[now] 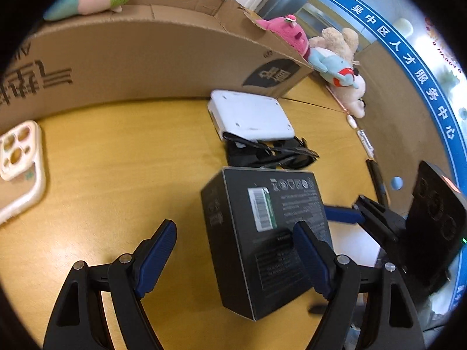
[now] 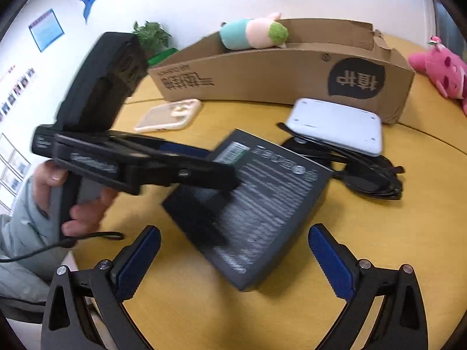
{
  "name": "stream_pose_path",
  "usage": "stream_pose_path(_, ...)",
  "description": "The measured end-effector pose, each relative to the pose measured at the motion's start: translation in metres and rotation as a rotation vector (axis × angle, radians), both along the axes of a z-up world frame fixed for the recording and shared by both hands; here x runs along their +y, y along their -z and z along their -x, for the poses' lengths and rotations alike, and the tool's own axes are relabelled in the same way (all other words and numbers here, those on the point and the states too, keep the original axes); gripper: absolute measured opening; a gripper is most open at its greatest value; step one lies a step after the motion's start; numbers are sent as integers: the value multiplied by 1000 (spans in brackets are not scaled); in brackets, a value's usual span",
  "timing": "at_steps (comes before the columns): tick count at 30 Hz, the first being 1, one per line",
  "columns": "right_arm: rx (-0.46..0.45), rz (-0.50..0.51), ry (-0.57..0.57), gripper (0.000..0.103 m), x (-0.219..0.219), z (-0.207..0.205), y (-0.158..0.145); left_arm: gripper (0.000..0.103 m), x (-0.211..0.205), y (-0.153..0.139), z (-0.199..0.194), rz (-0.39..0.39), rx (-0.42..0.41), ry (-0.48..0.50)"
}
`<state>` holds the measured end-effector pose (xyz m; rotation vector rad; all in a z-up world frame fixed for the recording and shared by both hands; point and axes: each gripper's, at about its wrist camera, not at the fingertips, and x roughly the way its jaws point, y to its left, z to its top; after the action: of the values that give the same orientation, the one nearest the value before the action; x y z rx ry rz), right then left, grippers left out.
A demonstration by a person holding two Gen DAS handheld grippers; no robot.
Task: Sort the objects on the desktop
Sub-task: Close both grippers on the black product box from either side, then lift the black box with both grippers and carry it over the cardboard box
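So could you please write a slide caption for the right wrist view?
Open right gripper above a dark box on the yellow table; left gripper reaches over it.

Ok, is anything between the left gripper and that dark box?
Nothing visible. The left gripper is open right at the dark box, one finger already over its top. The right gripper hovers open on the opposite side.

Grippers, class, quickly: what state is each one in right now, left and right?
Left gripper: open, holding nothing, one finger over the black box.
Right gripper: open, empty, the black box between its fingers.
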<state>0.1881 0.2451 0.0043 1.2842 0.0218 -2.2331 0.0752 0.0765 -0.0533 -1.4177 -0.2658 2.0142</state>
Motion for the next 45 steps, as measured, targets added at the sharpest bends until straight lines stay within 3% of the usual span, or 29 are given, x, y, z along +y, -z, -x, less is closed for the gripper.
stream_pose_path(4,-8,-78,-1,102,-2,0,10,76,10,2,-4,-33,-19,52)
stream_pose_path(6,-19,-86,-10,97,-10,-1,14,73,14,2,-7,-41,-20,70)
stream_pose_path(12,47,-151,-12,94,-33,-7,7,72,15,-7,-11,-4,39,44)
stream_pose_path(17,118,-190,-30,93,-53,-5,-3,72,6,-31,-17,48,140,-14)
stream_pose_path(28,293,-128,-133,93,-100,34,-80,71,-50,-105,10,22,308,-160)
stream_pose_path(39,435,-79,-209,93,-143,126,-192,72,-91,-210,67,14,533,-216)
stream_pose_path(45,493,-83,-236,93,-161,172,-236,71,-106,-252,96,18,606,-242)
